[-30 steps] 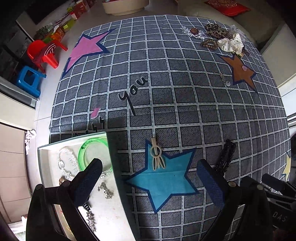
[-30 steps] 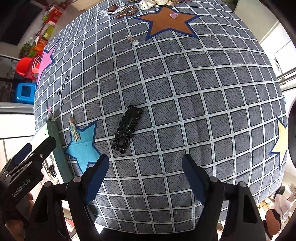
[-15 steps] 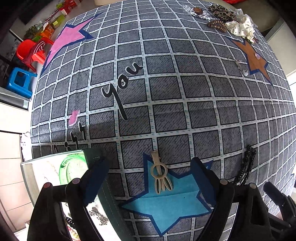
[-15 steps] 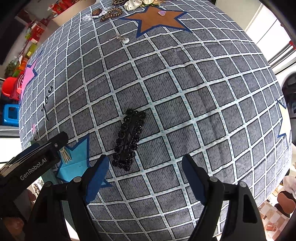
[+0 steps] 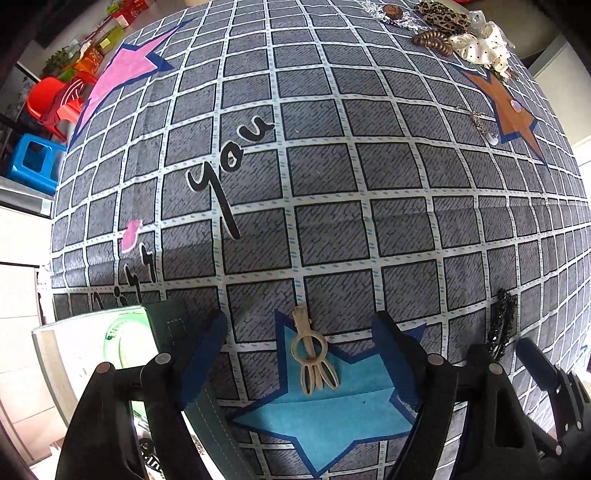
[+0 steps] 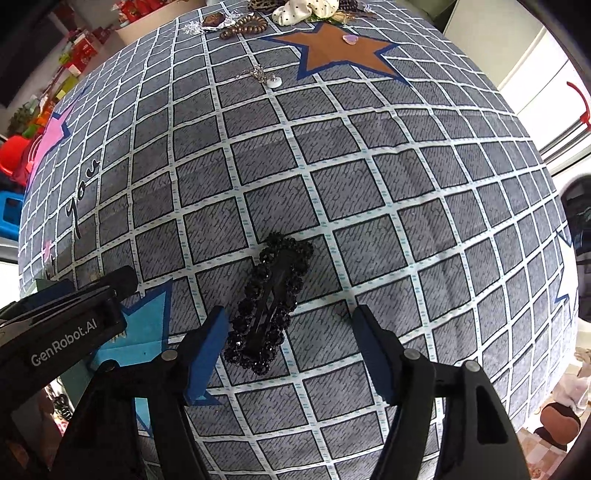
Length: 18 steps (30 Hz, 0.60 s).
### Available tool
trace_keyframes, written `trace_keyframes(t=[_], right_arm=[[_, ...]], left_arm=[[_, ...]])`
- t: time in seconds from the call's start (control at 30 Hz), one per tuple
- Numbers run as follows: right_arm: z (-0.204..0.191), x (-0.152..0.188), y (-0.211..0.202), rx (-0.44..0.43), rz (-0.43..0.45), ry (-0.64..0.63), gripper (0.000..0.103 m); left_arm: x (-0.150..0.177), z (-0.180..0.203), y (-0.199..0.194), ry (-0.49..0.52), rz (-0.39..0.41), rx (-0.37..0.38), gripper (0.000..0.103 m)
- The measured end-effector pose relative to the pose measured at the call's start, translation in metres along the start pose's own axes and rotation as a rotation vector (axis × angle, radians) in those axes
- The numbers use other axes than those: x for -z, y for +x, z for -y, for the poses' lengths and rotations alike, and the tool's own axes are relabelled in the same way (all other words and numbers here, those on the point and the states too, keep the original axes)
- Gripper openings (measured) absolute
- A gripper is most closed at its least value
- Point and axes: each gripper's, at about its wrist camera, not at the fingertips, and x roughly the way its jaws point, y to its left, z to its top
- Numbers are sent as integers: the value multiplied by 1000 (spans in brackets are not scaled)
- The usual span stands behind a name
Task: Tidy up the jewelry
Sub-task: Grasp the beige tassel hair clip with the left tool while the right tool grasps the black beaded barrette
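Observation:
A cream hair clip (image 5: 313, 360) lies on the light blue star of the grey checked tablecloth. My left gripper (image 5: 303, 354) is open, its fingers on either side of the clip, low over it. A black beaded hair clip (image 6: 267, 304) lies on the cloth; it also shows in the left wrist view (image 5: 500, 323). My right gripper (image 6: 290, 350) is open, with the black clip just inside its left finger (image 6: 207, 350). A white jewelry box (image 5: 92, 354) with a green bangle (image 5: 125, 343) stands at the left.
At the far end lie a spotted scrunchie (image 6: 306, 9), a brown clip (image 6: 245, 26), a silver necklace (image 6: 258, 74) and a pink heart (image 6: 349, 38) on the orange star. The left gripper's body (image 6: 62, 332) is beside the right one. Stools stand beyond the table's left edge.
Both grippers have moved forward and down. The cream clip now lies between my left fingers, and the black clip has come up to my right gripper's left finger.

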Motion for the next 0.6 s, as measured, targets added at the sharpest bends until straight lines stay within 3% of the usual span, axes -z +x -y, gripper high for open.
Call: trace_keyframes(t=[0.1, 0.2, 0.3, 0.33, 0.6], right_arm=[[-9, -1, -1, 5, 16, -31, 49], [1, -6, -5, -5, 16, -35, 32], [6, -8, -5, -22, 4, -58, 32], [10, -12, -3, -27, 1, -62, 32], [56, -23, -9, -116, -31, -21, 32]], left_arm=[[7, 8, 4, 0, -3, 13, 83], [22, 18, 1, 13, 2, 22, 71], [27, 33, -1, 56, 17, 29, 46], [28, 37, -3, 75, 22, 32, 26], [33, 38, -5, 83, 18, 68, 26]])
